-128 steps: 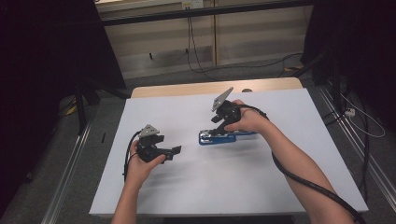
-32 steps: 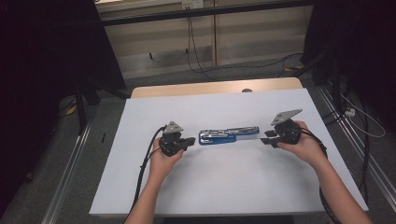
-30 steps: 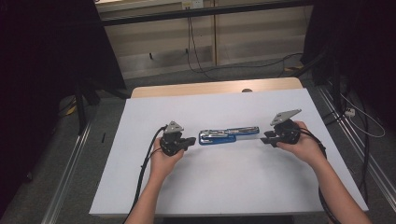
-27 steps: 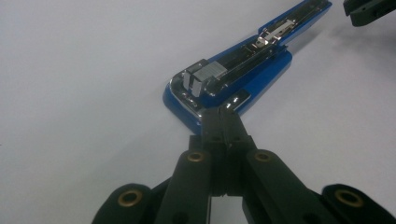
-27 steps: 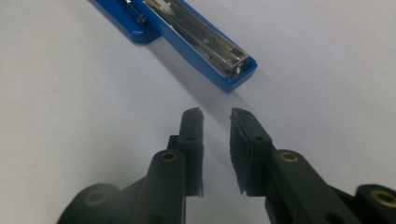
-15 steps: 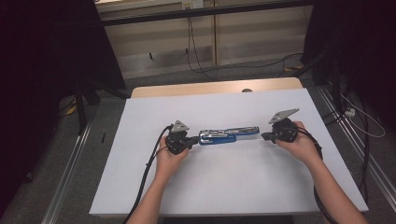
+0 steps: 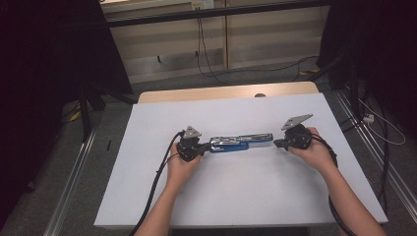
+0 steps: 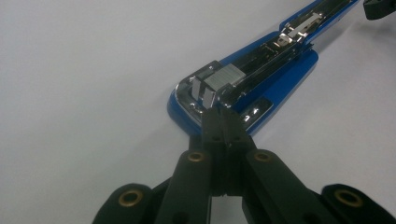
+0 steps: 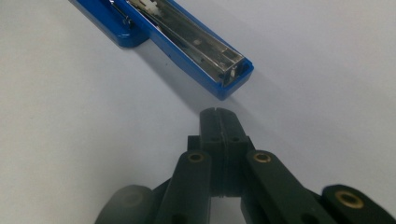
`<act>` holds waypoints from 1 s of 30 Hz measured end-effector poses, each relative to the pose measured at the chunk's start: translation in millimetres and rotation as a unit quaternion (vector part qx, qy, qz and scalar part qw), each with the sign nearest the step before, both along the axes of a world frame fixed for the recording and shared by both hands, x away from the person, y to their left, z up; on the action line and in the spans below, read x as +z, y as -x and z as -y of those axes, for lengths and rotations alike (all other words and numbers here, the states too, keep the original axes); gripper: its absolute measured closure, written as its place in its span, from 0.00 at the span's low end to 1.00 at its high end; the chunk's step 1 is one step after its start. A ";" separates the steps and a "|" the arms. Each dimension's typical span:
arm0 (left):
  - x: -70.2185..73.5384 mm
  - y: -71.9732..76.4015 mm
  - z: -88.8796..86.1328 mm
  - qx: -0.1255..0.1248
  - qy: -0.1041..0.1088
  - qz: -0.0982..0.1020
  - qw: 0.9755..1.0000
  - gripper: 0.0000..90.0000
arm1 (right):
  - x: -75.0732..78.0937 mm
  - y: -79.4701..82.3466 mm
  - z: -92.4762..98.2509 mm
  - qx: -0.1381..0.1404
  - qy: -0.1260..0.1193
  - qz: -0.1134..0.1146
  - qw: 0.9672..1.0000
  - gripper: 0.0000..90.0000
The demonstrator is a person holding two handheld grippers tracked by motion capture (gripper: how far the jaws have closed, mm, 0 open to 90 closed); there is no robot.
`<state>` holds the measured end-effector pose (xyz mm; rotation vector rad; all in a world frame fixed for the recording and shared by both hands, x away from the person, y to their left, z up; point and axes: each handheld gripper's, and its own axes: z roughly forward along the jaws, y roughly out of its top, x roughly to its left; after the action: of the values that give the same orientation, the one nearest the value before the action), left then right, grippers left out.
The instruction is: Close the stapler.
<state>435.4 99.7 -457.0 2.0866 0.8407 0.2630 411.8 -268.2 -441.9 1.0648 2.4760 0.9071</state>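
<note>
Lying flat mid-table on the white sheet [image 7: 236, 196], the opened blue-and-chrome stapler [image 7: 240, 142] is unmoved. Left gripper [image 8: 219, 119] has advanced to its staple end, jaws shut, holding nothing. Right gripper [image 9: 219, 116] just closed empty, near the far tip. Cables trail behind.

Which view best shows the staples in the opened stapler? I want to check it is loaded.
The left gripper view: the staples sit close up in the stapler channel, just beyond the shut left claw. The right gripper view shows the far end of the open arm; the high view shows the stapler small.
</note>
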 end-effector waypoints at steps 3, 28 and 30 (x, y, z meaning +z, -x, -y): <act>-0.6 0.1 1.4 -0.005 -0.003 0.004 1.000 1.00 | -1.0 -1.5 -1.1 0.000 0.000 0.001 1.000 1.00; -2.0 0.3 5.5 -0.003 0.014 0.015 1.000 1.00 | -4.9 -3.8 -6.4 0.000 -0.002 0.002 1.000 1.00; -2.2 0.3 6.2 -0.002 0.015 0.016 1.000 1.00 | -4.7 -3.6 -6.2 0.000 -0.003 0.003 1.000 1.00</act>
<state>435.0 93.5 -459.2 2.0504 0.8164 0.2781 415.4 -262.0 -446.7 1.0625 2.4706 0.9158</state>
